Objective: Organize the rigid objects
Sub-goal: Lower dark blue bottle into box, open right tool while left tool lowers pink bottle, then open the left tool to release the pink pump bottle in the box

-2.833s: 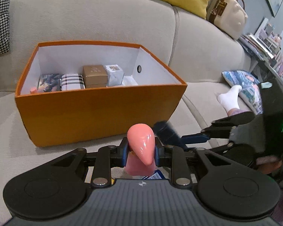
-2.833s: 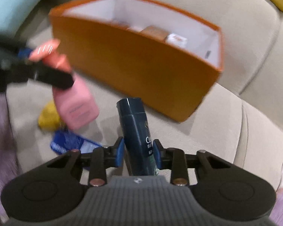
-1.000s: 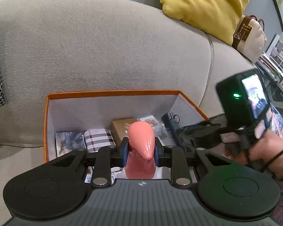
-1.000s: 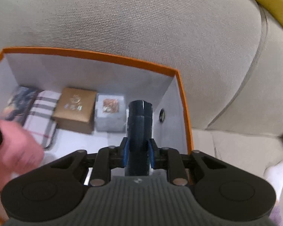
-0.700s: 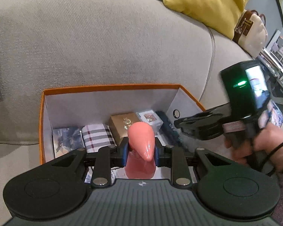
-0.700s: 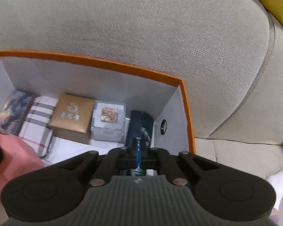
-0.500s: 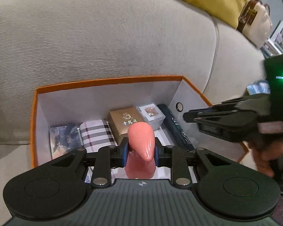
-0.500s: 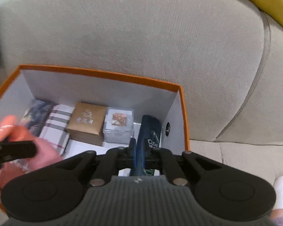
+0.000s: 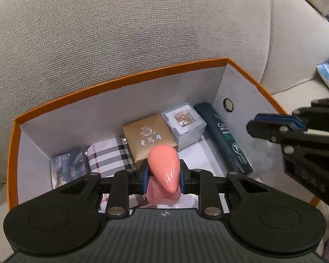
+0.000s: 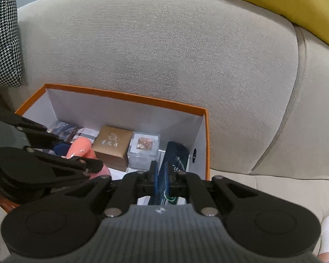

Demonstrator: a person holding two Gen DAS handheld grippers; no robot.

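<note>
Left wrist view: the left tool [image 9: 163, 174] is clamped on a glossy salmon-pink bottle [image 9: 163, 167], its blue pads pressing the smooth, tapered cap from both sides; the rounded cap tip points back toward the camera, and the paler pink body runs down and away below the pads, so the long axis lies roughly along the tool's own line. The bottle hangs over the near part of an orange cardboard box [image 9: 120, 82] with matte white inner walls, which sits on a coarse-woven beige sofa [image 9: 120, 32]. Beyond the tool, along the box's far wall, stand a dark printed box [image 9: 68, 167], a plaid-patterned box [image 9: 108, 153], a square tan box [image 9: 148, 137] with a metallic emblem, and a clear plastic cube [image 9: 183, 121]. To the right of the tool lies a dark green cylindrical bottle [image 9: 223, 135] flat on the box floor beside the right wall, its long axis running from the far wall toward the camera. The right tool [image 9: 255, 126] hovers right of that bottle with its blue pads pressed together and nothing between them. The right wrist view shows the same dark bottle [image 10: 175, 157] just ahead of the closed pads, apart from them.
</note>
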